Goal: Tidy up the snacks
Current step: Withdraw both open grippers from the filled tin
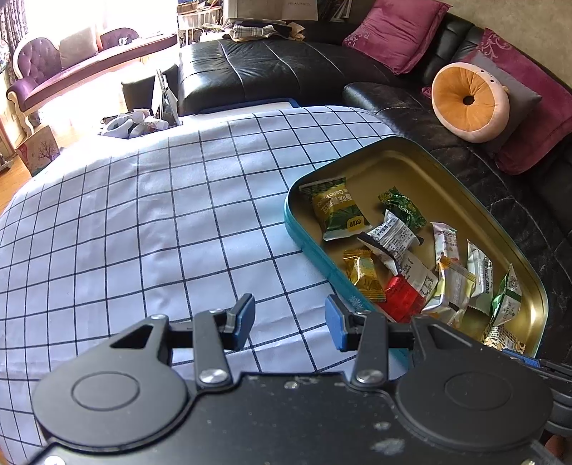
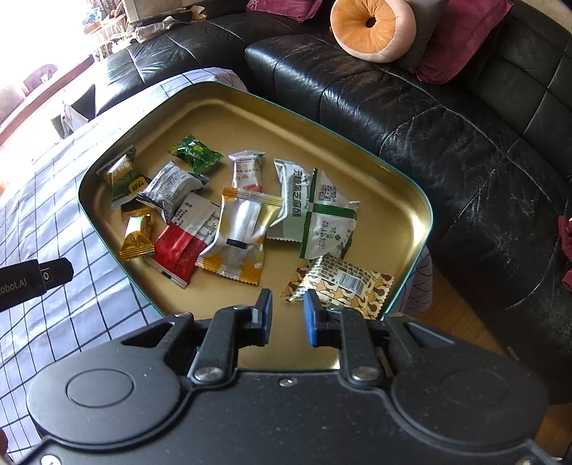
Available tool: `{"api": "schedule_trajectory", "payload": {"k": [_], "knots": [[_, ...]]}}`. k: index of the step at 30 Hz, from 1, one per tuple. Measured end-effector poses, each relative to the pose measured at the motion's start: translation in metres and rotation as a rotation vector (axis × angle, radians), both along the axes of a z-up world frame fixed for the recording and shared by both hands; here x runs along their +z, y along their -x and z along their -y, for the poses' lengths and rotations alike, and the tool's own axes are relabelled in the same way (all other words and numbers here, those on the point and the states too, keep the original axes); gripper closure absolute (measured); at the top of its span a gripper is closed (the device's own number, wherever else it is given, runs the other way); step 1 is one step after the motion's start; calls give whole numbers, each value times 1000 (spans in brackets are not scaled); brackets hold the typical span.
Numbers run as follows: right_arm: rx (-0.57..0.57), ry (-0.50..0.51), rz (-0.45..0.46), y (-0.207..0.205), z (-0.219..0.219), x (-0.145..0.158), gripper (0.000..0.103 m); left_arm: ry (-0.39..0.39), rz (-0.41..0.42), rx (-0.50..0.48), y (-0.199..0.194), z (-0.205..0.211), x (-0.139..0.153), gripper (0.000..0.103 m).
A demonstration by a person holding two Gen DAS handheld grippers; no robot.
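Observation:
A teal tin tray [image 1: 422, 157] with a gold inside sits on the right of the checked tablecloth [image 1: 143, 214]; it also shows in the right wrist view [image 2: 404, 186]. Several wrapped snacks lie in it, among them a green packet [image 1: 336, 211], a red one [image 2: 175, 250], a yellow-and-silver one [image 2: 239, 236] and a brown patterned one [image 2: 343, 286]. My left gripper [image 1: 290, 322] is open and empty over the cloth, just left of the tray's near edge. My right gripper [image 2: 287, 316] is open and empty above the tray's near end, close to the brown packet.
A black leather sofa [image 1: 286, 71] wraps the far and right sides, with magenta cushions [image 1: 397, 32] and a round orange cushion [image 1: 468, 100]. A purple chaise [image 1: 53, 71] and a cluttered box [image 1: 136, 123] stand on the floor far left. Wooden floor [image 2: 454, 322] shows right of the table.

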State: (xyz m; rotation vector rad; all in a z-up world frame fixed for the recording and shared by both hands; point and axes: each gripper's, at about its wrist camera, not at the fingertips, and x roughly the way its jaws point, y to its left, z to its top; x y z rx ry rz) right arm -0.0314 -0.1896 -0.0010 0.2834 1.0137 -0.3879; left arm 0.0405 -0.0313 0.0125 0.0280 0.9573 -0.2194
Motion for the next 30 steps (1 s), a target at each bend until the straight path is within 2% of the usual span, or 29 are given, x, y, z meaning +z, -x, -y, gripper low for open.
{"api": "schedule_trajectory", "payload": {"k": [30], "knots": [[12, -25, -5, -5, -2, -8, 75, -30, 6, -17, -5, 6, -6, 59]]}}
